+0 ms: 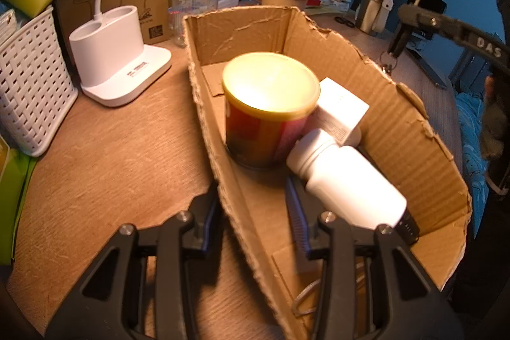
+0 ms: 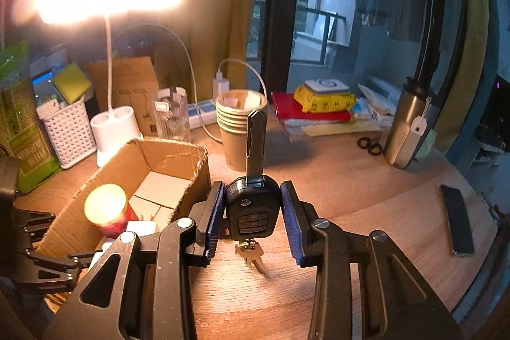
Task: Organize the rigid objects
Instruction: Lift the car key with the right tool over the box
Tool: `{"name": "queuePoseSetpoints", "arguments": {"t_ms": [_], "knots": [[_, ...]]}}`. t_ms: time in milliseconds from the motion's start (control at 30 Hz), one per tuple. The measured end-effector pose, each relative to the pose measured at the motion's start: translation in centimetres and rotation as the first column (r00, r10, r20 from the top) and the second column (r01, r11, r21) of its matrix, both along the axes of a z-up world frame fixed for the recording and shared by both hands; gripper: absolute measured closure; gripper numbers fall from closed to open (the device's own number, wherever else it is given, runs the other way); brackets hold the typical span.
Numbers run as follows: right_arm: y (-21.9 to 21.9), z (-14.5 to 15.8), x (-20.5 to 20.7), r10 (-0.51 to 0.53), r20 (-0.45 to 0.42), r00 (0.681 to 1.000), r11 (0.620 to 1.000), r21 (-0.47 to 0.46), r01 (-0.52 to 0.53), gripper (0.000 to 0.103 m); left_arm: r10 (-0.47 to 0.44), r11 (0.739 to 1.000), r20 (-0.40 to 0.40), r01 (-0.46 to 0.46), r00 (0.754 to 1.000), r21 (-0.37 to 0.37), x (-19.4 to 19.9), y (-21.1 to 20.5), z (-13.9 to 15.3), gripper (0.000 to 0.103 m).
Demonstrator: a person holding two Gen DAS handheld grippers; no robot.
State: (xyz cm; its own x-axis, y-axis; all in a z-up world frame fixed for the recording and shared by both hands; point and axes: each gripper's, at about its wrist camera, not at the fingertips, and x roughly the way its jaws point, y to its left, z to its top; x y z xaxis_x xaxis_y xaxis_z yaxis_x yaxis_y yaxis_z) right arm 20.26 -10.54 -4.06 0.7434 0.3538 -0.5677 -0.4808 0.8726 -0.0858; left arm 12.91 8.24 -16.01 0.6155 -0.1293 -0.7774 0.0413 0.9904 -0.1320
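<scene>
Gripping a black car key (image 2: 251, 206) by the sides of its fob, the right gripper (image 2: 251, 214) held it clear of the wooden desk (image 2: 366, 196), blade pointing up and smaller keys dangling beneath. The left gripper (image 1: 259, 223) straddled the near left wall of the torn cardboard box (image 1: 398, 129), one pad outside and one inside, clamped on that wall. Inside the box stood a yellow-lidded can (image 1: 269, 110), with a white bottle (image 1: 344, 177) lying to its right and a small white carton (image 1: 342, 112) just behind. A white lamp base (image 1: 118, 53) sat left of the box, beside a white woven basket (image 1: 32, 78).
</scene>
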Motion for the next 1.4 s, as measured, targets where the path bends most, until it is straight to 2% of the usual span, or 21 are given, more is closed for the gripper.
{"name": "queuePoseSetpoints", "arguments": {"t_ms": [533, 1033, 1200, 1400], "knots": [[0.3, 4.0, -3.7, 0.045, 0.109, 0.993, 0.998, 0.03, -0.049, 0.066, 0.0, 1.0, 0.0, 0.0, 1.0, 0.0, 0.0, 0.0, 0.0, 0.062], [1.5, 7.5, -8.6, 0.167, 0.199, 0.966, 0.981, 0.064, -0.183, 0.066, 0.0, 1.0, 0.0, 0.0, 1.0, 0.0, 0.0, 0.0, 0.0, 0.062], [2.6, 7.2, -9.6, 0.222, 0.188, 0.957, 0.97, 0.055, -0.236, 0.066, 0.0, 1.0, 0.0, 0.0, 1.0, 0.0, 0.0, 0.0, 0.0, 0.062], [4.4, 5.4, -10.1, 0.29, 0.128, 0.948, 0.955, 0.018, -0.295, 0.066, 0.0, 1.0, 0.0, 0.0, 1.0, 0.0, 0.0, 0.0, 0.0, 0.062]]}}
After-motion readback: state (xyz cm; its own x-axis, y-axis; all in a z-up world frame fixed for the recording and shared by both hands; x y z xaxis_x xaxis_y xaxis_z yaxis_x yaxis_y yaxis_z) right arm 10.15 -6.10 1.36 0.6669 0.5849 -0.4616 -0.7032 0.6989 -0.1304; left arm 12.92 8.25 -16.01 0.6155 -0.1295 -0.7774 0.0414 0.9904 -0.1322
